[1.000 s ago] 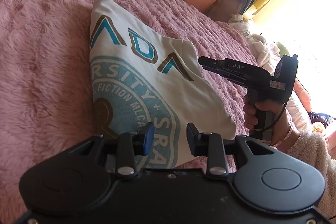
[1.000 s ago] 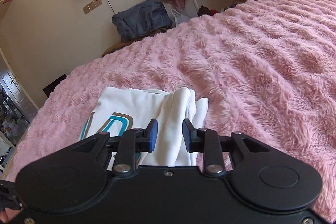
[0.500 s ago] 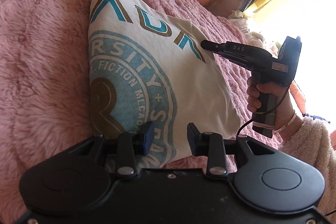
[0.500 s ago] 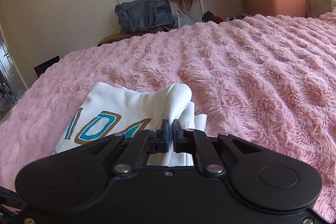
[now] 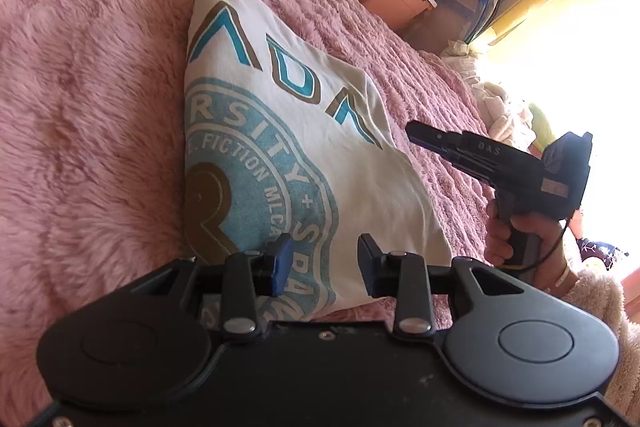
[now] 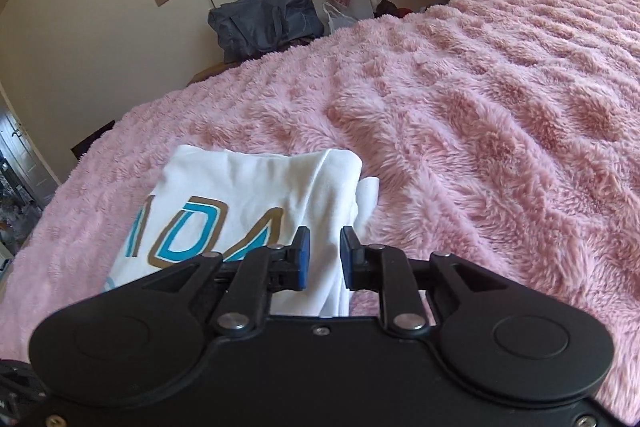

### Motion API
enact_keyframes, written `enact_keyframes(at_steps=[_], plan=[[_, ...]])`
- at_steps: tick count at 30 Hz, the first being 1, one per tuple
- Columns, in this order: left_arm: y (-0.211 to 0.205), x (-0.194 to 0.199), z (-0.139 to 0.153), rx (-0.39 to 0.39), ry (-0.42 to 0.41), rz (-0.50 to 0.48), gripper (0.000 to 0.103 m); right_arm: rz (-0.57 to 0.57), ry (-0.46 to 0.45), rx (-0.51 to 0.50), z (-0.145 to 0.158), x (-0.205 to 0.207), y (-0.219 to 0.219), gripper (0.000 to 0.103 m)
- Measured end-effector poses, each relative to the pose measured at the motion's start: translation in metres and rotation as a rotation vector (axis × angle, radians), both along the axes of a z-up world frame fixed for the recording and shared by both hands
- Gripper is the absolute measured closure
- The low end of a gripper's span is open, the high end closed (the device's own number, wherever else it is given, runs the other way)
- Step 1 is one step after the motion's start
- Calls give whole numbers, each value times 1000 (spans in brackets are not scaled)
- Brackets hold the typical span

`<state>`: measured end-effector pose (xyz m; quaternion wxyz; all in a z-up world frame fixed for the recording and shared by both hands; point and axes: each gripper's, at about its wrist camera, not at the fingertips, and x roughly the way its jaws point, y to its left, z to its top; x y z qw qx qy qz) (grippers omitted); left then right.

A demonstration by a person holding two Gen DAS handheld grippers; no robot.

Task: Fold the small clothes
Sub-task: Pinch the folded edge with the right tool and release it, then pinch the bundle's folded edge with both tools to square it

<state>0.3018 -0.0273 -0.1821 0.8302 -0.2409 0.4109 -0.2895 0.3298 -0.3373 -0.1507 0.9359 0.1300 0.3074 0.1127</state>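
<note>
Left gripper [image 5: 320,259], fingers apart, hovers at the near edge of a folded white T-shirt [image 5: 280,147] lying on a pink fleece bed cover [image 5: 80,107]; the right gripper [image 6: 322,259], just reopened, straddles its bunched side without pinching. Folding looks nearly finished; tidying that edge likely follows. Print reads "FICTION"; the gripper body, "DAS".

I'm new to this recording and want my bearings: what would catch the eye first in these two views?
A folded white T-shirt with a big teal and brown printed crest lies on the fluffy pink blanket that fills both views. The right gripper, held in a hand, sits at the shirt's edge with its jaws a little apart after just opening, while the left gripper stands open over the near hem.
</note>
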Motion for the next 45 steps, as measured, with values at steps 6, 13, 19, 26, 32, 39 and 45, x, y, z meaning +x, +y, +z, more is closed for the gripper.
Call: enact_keyframes(at_steps=[6,13,19,26,32,39,45], plan=[[19,-39,15,159,-90,39,66,81,44,-21,4,-64,-2,59],[10,-67,-2,409,-163,59,66,17,108,56,-25,-107,-18,58],[-1,-68,-4,453,-194,71,69,17,111,82,-29,-112,-14,58],[-12,-64,5,482,-197,71,98,66,126,61,-33,-111,-3,89],[-19,-63,7,576,-158,30,99,56,62,29,-8,-121,-5,97],[-7,-62,-11,546,-78,9,96,25,173,44,-49,-113,-9,95],[16,-74,47,438,-161,82,85,-29,46,39,-9,-127,-14,69]])
